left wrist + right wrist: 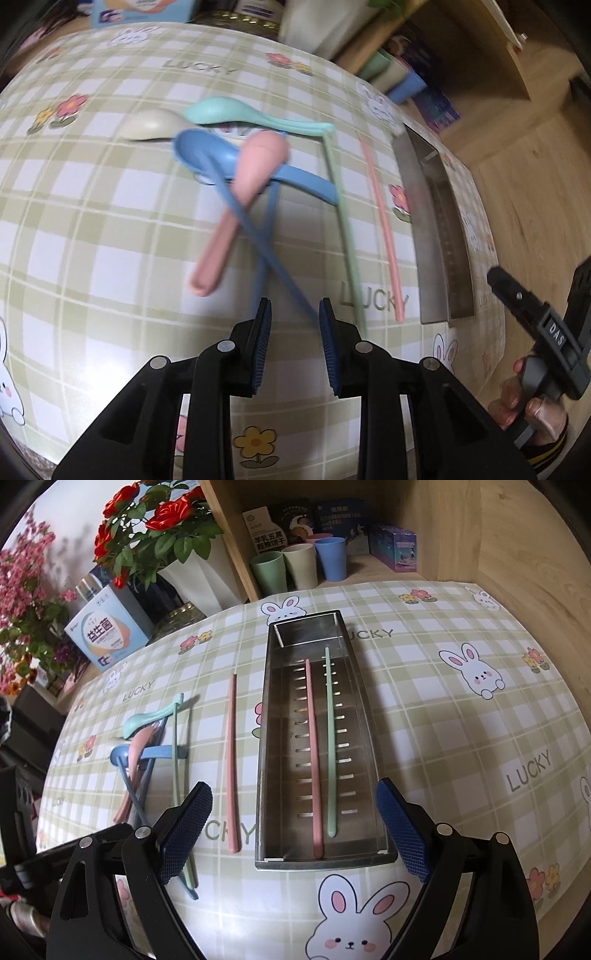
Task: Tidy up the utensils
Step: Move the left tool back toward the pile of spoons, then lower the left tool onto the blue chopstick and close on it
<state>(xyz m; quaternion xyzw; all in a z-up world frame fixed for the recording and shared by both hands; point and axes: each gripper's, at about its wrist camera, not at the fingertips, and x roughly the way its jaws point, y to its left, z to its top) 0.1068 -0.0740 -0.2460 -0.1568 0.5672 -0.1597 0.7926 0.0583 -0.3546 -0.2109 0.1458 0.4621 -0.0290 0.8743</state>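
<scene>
Nearby, cups (pixel 301 568) – roses (pixel 162 520) – boxes (pixel 107 631)

Table (pixel 461 738) under green-checked cloth with rabbits, flowers, "LUCKY" print. Steel tray (pixel 364 738) lies on cloth, long side toward camera. Just left of tray: single pink chopstick (pixel 232 760), parallel to it. Farther left of tray: green chopstick (pixel 176 760), then heap of blue spoon (pixel 147 754), pink spoon (pixel 136 746), mint spoon (pixel 147 718), crossed blue chopsticks (pixel 258 243). Cream spoon (pixel 151 125) at heap's far side from tray.
</scene>
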